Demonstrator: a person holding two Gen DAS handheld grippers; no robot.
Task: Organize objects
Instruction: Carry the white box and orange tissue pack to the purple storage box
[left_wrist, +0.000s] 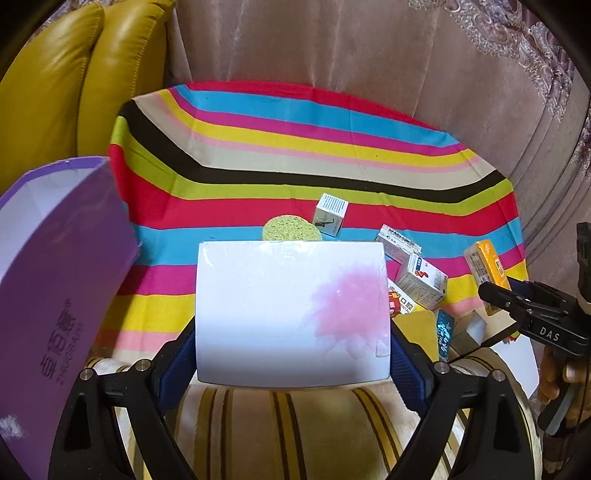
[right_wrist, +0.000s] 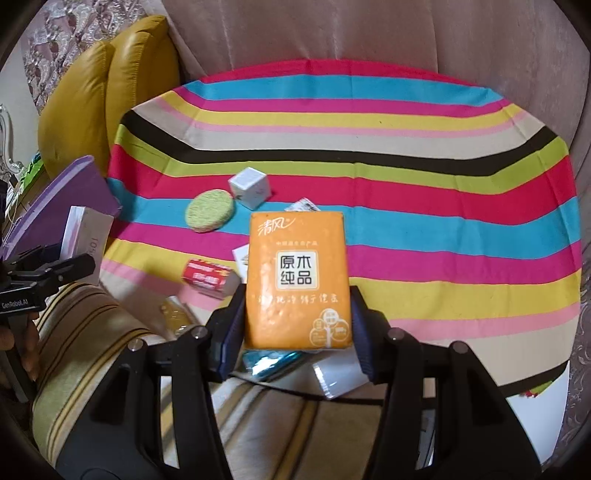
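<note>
Two hand-held grippers, each one lifting a pack above the striped cloth

At far left stands a purple box (left_wrist: 62, 266); next to it the left hand-held gripper (left_wrist: 291, 314) pinches a white box with a pink stain (left_wrist: 291, 310) by its sides. On the striped cloth (left_wrist: 295, 147) lie a green sponge (left_wrist: 290, 229), a small white box (left_wrist: 330, 214) and a heap of medicine boxes (left_wrist: 417, 273). At right, the right hand-held gripper (right_wrist: 297, 314) is closed on an orange tissue pack (right_wrist: 297, 280), held above the cloth
</note>
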